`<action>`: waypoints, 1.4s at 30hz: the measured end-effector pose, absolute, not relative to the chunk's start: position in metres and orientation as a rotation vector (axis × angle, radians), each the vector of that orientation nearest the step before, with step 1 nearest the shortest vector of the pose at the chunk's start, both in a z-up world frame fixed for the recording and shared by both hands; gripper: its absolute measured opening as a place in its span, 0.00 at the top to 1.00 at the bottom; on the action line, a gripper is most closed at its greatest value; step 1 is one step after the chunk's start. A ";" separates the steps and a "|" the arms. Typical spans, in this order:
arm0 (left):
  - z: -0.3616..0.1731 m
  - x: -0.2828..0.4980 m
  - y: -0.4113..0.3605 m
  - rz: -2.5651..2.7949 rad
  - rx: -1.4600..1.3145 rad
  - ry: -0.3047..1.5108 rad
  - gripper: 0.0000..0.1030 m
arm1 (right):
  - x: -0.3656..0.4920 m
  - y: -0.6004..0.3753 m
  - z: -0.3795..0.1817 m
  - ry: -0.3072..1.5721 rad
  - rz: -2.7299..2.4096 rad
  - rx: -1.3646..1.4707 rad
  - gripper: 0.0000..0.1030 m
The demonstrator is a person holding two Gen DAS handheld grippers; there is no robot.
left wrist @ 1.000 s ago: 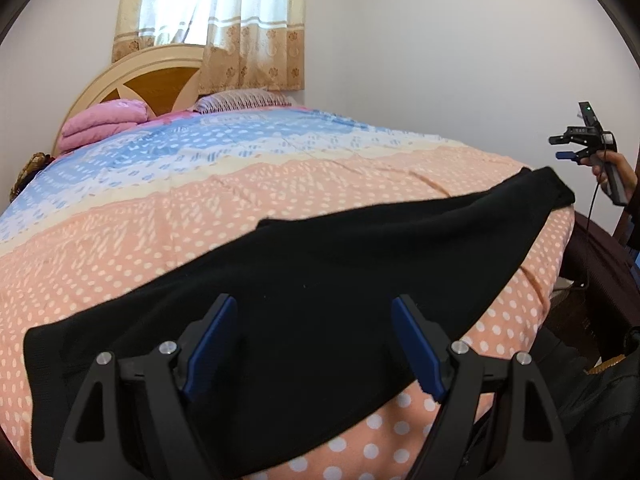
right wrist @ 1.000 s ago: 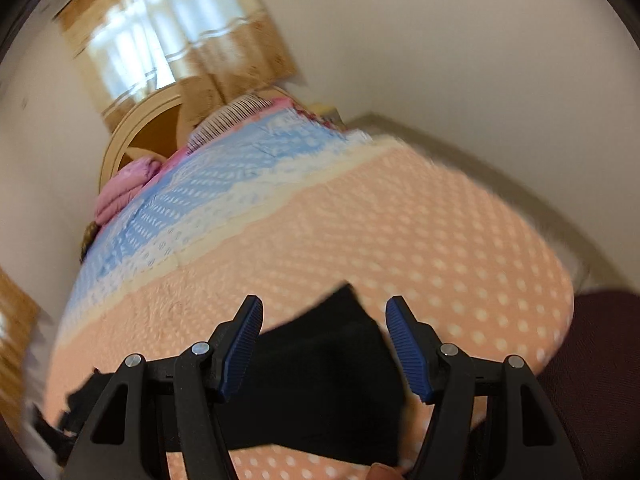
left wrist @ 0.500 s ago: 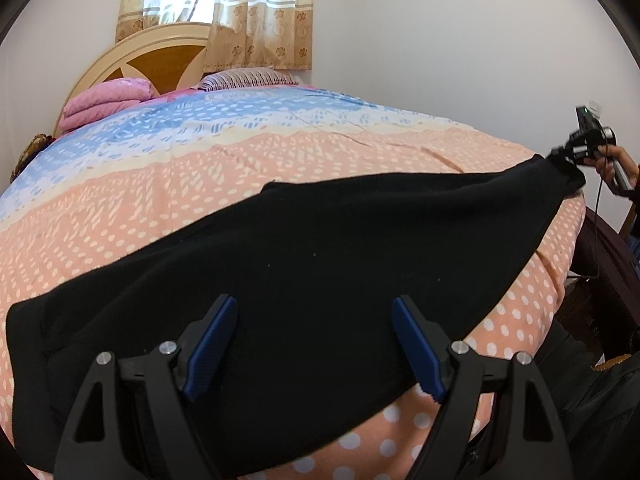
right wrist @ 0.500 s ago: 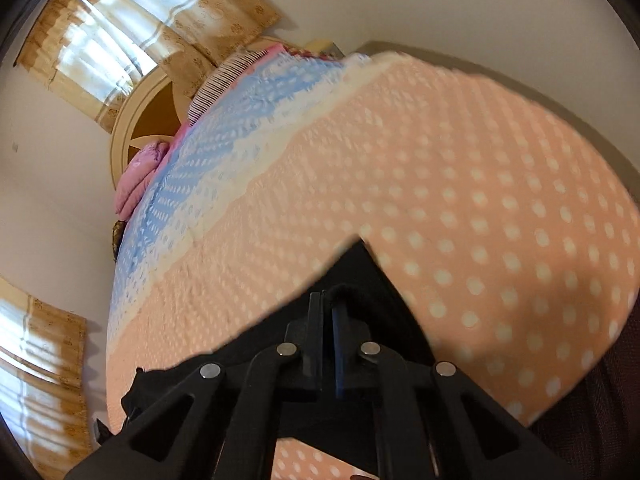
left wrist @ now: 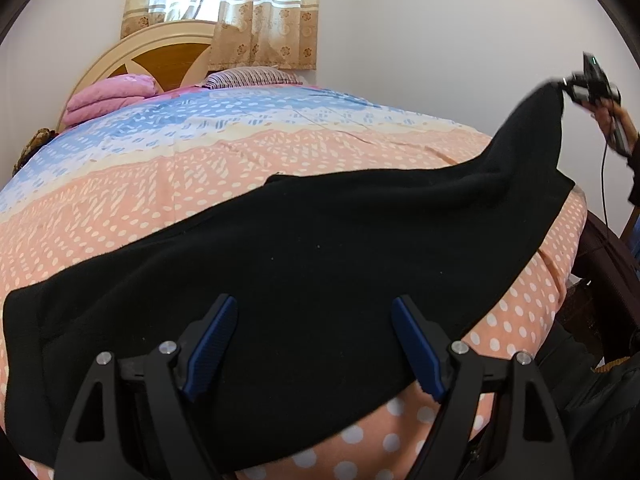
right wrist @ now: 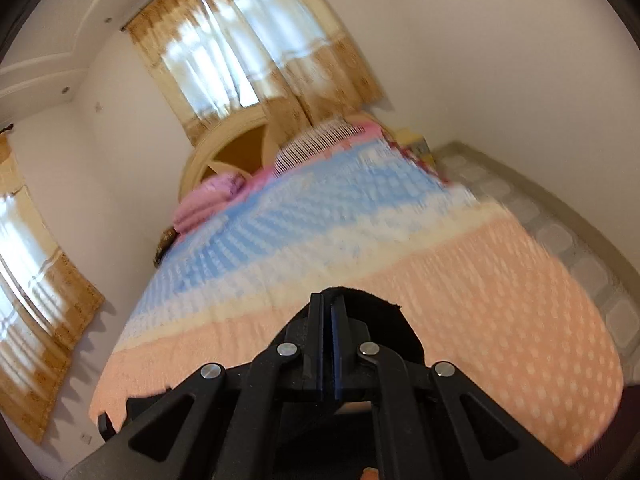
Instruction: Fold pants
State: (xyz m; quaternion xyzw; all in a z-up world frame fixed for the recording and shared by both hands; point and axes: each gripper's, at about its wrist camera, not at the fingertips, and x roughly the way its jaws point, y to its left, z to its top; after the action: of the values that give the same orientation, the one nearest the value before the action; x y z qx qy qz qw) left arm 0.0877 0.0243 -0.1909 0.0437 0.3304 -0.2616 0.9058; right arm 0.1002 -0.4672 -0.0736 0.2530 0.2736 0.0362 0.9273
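Observation:
Black pants (left wrist: 304,264) lie spread across the near edge of the bed. My left gripper (left wrist: 316,344) is open, its blue pads just above the pants near the front edge, holding nothing. My right gripper (right wrist: 329,344) is shut on the far right corner of the pants (right wrist: 372,308) and holds it lifted off the bed. In the left wrist view the right gripper (left wrist: 588,88) shows at the upper right with the fabric hanging from it.
The bedspread (left wrist: 200,168) is peach with white dots, blue toward the headboard (left wrist: 160,52). A folded pink blanket (left wrist: 108,98) and a striped pillow (left wrist: 248,77) lie at the head. A dark chair (left wrist: 608,264) stands right of the bed.
My right gripper closed on the right corner of the pants and lifted it upward. My left gripper stayed open over the pants, moving slightly closer.

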 end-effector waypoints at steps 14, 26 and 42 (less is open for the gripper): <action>-0.159 0.070 0.005 -0.622 0.151 0.613 0.20 | 0.036 -0.530 -0.170 0.725 -0.080 0.587 0.91; -0.165 0.052 -0.062 -0.782 0.330 0.598 0.20 | 0.028 -0.481 -0.181 0.728 0.048 0.586 0.36; -0.181 0.057 -0.122 -0.866 0.486 0.645 0.43 | 0.025 -0.475 -0.198 0.727 0.046 0.569 0.50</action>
State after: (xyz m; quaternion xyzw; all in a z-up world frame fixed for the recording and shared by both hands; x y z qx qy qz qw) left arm 0.0573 -0.1218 -0.1805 0.2290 0.3040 -0.4080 0.8299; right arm 0.0249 -0.4750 -0.1985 0.2745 0.3508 0.0223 0.8951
